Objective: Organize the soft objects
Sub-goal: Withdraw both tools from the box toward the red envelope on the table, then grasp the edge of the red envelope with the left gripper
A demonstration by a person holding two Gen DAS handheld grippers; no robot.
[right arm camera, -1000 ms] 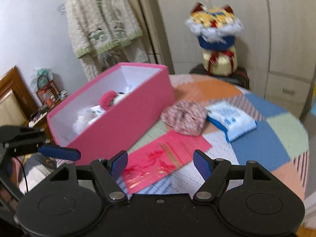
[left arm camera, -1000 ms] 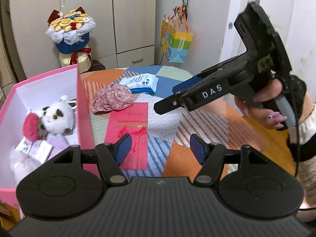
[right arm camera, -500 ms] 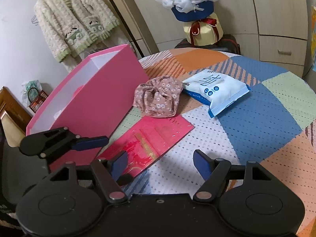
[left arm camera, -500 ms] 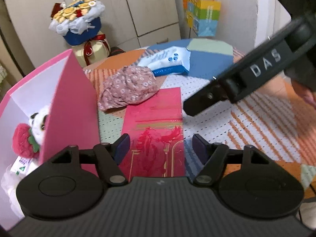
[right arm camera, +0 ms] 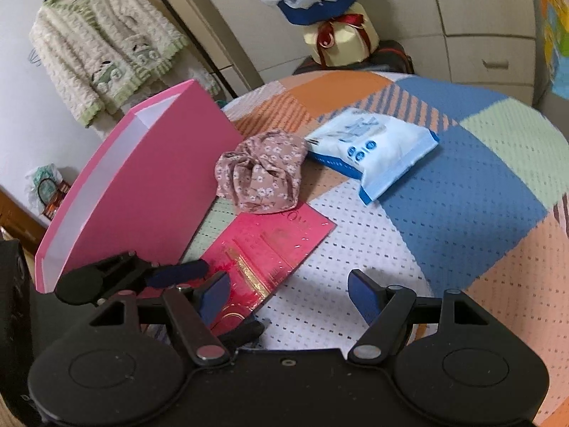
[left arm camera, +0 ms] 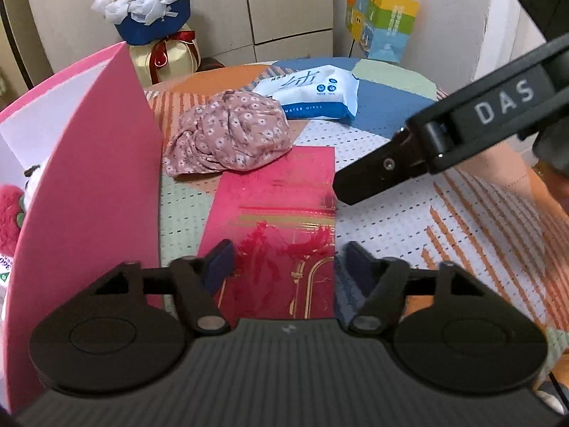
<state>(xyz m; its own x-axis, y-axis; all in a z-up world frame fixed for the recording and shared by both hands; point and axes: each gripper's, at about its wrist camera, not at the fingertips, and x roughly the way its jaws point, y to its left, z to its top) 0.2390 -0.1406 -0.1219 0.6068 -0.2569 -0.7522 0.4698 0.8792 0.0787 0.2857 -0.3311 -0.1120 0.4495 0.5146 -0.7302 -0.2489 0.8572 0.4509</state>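
With the tall pink cardboard box (left arm camera: 92, 178) just beside it to take soft things, the flat glossy red packet (left arm camera: 281, 220) lies on the patchwork tablecloth (right arm camera: 444, 213) between the left gripper (left arm camera: 286, 265)'s just-narrowing, untouching jaws (the right gripper (right arm camera: 288, 293) gapes empty nearby).

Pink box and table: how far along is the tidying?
Done: a white plush toy and red fuzzy toy sit in the pink cardboard box. In hand: nothing; the left gripper, jaws just closing, straddles the red envelope. Left: floral pink cloth, blue-white wipes pack.
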